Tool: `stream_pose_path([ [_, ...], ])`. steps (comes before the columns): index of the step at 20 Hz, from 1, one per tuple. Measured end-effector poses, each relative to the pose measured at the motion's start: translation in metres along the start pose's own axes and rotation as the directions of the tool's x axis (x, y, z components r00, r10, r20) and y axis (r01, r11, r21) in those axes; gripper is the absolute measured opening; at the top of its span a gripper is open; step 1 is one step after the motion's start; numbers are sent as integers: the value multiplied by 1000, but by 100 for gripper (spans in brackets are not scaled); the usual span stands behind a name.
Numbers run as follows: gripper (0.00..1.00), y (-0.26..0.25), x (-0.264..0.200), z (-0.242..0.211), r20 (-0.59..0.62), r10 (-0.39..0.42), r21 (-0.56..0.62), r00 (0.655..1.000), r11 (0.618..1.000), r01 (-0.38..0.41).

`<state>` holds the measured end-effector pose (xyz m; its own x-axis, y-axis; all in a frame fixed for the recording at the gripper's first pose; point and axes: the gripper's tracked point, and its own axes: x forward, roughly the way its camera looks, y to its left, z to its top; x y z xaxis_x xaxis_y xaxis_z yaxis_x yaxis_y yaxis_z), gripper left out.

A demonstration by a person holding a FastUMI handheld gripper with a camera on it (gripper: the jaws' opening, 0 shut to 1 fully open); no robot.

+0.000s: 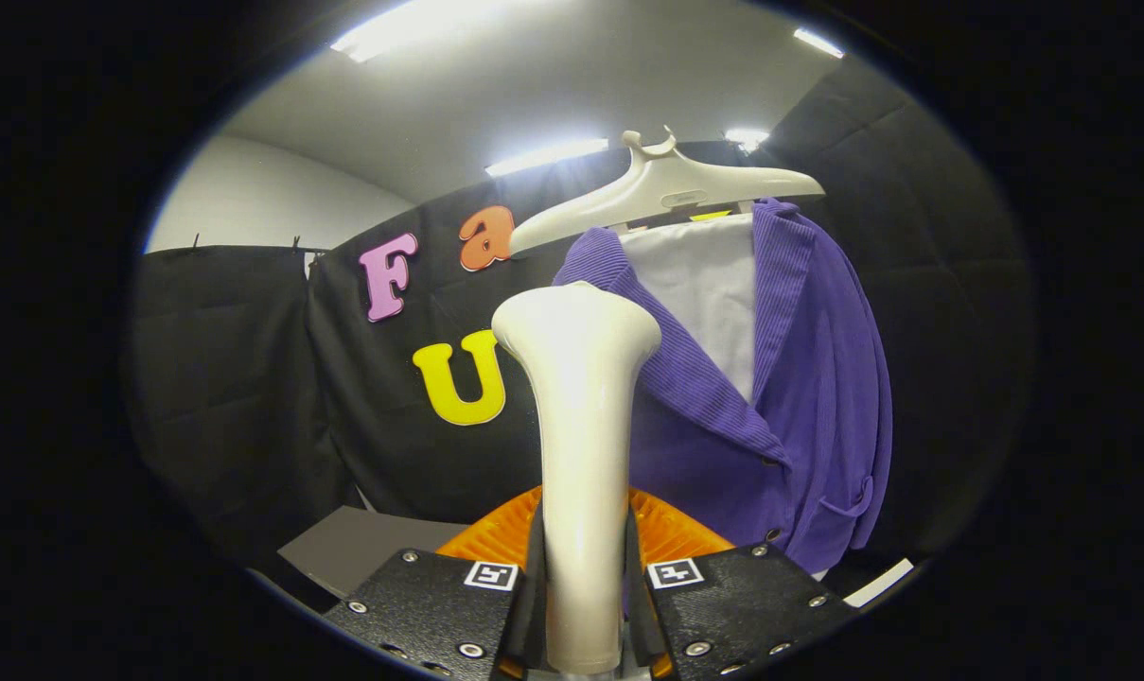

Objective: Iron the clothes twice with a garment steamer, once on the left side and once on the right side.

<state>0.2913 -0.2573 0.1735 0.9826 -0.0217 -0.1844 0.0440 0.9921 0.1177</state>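
We are gripping the steamer (581, 454) with both fingers of the gripper (583, 605), its head nearing the left lapel of the jacket (818, 397) on the hanger (666, 189); both passes appear outstanding.

A makeshift recording booth set up indoors, not a home: black cloth (250, 378) hangs as walls on every side, clipped along its top edge, with a plain white room wall (259, 203) and ceiling (496, 85) rising behind it under fluorescent strip lights (543, 156). A purple cardigan (818, 378) hangs on a pale plastic hanger (666, 189) as the staged prop.
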Motion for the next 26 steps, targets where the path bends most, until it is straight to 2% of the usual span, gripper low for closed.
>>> stream_pose_path([
  [2, 35, -12, 10, -3, -7, -34, 1, 999, 999, 34],
  [5, 35, -17, 16, -20, -38, -37, 8, 999, 999, 37],
  [12, 35, -45, 9, -89, -155, -69, 21, 986, 997, 73],
  [26, 36, -83, -22, -248, -384, -144, 66, 912, 981, 182],
])
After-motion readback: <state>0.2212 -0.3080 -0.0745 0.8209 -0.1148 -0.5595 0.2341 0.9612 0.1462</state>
